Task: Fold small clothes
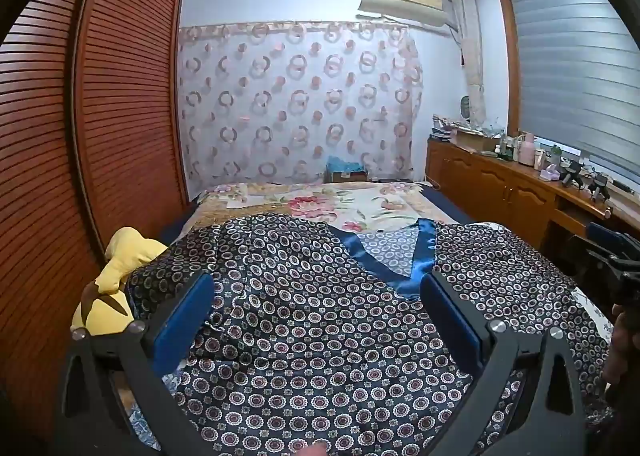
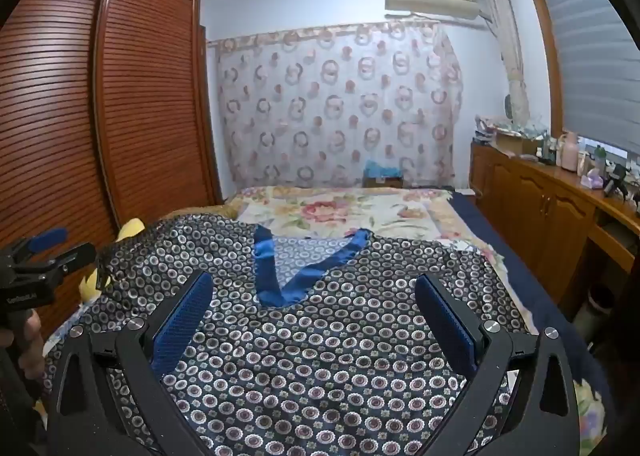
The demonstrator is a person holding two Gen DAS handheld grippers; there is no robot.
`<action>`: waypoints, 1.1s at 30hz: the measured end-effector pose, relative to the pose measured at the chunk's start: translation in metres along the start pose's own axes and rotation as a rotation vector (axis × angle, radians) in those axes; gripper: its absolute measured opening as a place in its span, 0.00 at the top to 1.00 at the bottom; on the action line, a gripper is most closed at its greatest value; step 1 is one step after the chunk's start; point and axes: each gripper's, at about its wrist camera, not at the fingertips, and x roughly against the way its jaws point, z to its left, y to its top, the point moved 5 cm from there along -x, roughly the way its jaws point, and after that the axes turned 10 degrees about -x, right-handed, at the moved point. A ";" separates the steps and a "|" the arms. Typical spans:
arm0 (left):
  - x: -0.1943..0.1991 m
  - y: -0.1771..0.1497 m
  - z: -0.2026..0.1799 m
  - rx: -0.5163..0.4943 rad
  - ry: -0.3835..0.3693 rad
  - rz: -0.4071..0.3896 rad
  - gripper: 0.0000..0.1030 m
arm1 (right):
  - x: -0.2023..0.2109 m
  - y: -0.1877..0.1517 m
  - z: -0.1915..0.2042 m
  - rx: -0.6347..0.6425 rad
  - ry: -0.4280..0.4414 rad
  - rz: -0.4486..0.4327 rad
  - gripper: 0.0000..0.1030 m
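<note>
Though spread flat on the bed [image 2: 360,212], top [image 1: 320,316]: thin, silky, slippery; likely light
Hold: hem corners, probably
Left gripper [image 1: 318,312], right gripper [image 2: 314,316]: fingers apart, empty

Your left gripper [image 1: 318,310] fills the bottom of the frame, jaws spread wide, blue pads [image 1: 182,318] on either side with nothing between them but the top [image 1: 320,328] below. The top, dark with a ring print, lies spread on the bed [image 1: 360,204] across the lower middle, its blue V-neck [image 1: 400,260] right of centre. A yellow plush [image 1: 116,280] sits at lower left, touching the top's edge. Your right gripper [image 1: 616,256] shows at the right edge. A wardrobe [image 1: 80,116] fills the left, a curtain [image 1: 296,104] hangs at centre, and a cabinet [image 1: 500,184] runs along the right.
</note>
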 end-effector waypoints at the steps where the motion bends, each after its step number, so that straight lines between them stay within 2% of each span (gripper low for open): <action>1: 0.000 0.000 0.001 0.004 -0.003 -0.001 0.00 | 0.000 0.000 0.000 0.001 -0.001 0.000 0.00; 3: 0.003 0.001 0.004 -0.012 0.015 -0.008 0.00 | 0.000 0.000 -0.002 0.002 -0.002 -0.001 0.00; 33: 0.005 0.002 0.000 -0.018 0.034 -0.011 0.00 | -0.001 0.001 -0.001 0.014 -0.001 -0.001 0.00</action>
